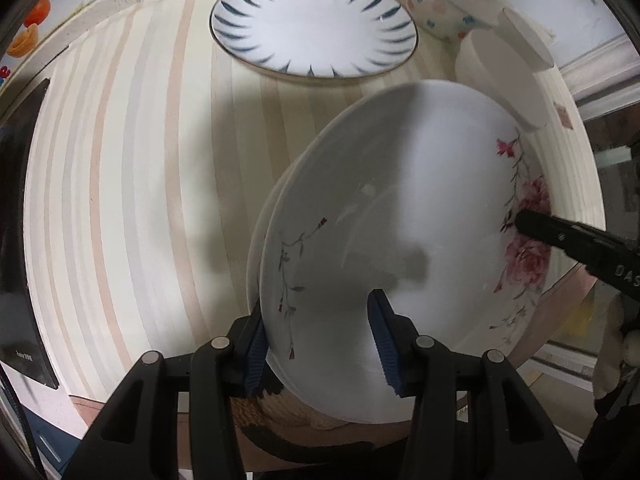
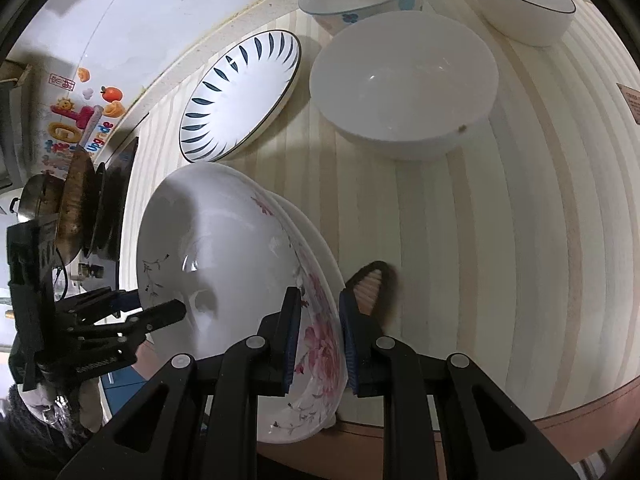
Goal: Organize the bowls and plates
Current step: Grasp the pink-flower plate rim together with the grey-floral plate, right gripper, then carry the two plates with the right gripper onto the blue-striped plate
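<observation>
While your left gripper (image 1: pixel 320 344) and right gripper (image 2: pixel 320 340) each straddle opposite rims of the floral plate (image 1: pixel 400 220), whether either actually pinches it is unclear. It tilts above the striped table (image 1: pixel 140 180), near the blue-leaf plate (image 1: pixel 314 26) and white bowl (image 2: pixel 404 80).

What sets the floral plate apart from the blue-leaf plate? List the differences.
The floral plate has pink roses; the blue-leaf plate has dark blue rim dashes. The floral plate is tilted up, with the jaws of both grippers, left and right, closed on its rim; the blue-leaf plate lies flat on the table, untouched. Both are white inside.
</observation>
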The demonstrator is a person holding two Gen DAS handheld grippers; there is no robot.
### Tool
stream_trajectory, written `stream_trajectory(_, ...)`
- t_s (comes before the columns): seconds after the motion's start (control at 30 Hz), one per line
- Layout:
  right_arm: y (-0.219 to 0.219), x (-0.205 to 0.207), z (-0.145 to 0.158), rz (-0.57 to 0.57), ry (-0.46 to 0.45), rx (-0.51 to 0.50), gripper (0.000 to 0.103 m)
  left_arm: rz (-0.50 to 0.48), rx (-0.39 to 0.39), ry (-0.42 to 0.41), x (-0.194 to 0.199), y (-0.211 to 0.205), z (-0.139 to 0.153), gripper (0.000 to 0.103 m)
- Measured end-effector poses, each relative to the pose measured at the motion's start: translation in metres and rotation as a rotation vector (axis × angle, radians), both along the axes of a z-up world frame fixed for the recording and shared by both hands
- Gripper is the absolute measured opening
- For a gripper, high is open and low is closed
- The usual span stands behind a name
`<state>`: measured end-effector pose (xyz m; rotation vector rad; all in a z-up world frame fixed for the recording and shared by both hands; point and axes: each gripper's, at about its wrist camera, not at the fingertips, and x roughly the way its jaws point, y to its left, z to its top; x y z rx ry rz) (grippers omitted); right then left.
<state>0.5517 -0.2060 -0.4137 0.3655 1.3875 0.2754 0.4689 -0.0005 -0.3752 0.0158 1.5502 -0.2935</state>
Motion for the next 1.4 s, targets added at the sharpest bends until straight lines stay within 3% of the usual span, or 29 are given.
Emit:
stream_trajectory(0.53, 0.004, 0.007, 0.0, 0.027, 0.029, -0.048, 0.022, 0.012, 0.022, 0.007, -0.006, -0.018, -0.013, 0.043)
stream_trajectory(0.73, 0.003, 0.01, -0.004, 0.016, 0.072, -0.035, 0.022, 0.022, 0.031, 0.014, -0.004, -0.014, -0.01, 0.044)
stream_trajectory(1.4, 0.002, 0.008, 0.003, 0.01, 0.087, -0.021, 0.024, 0.06, 0.063, 0.011, -0.009, -0.006, 0.005, 0.044)
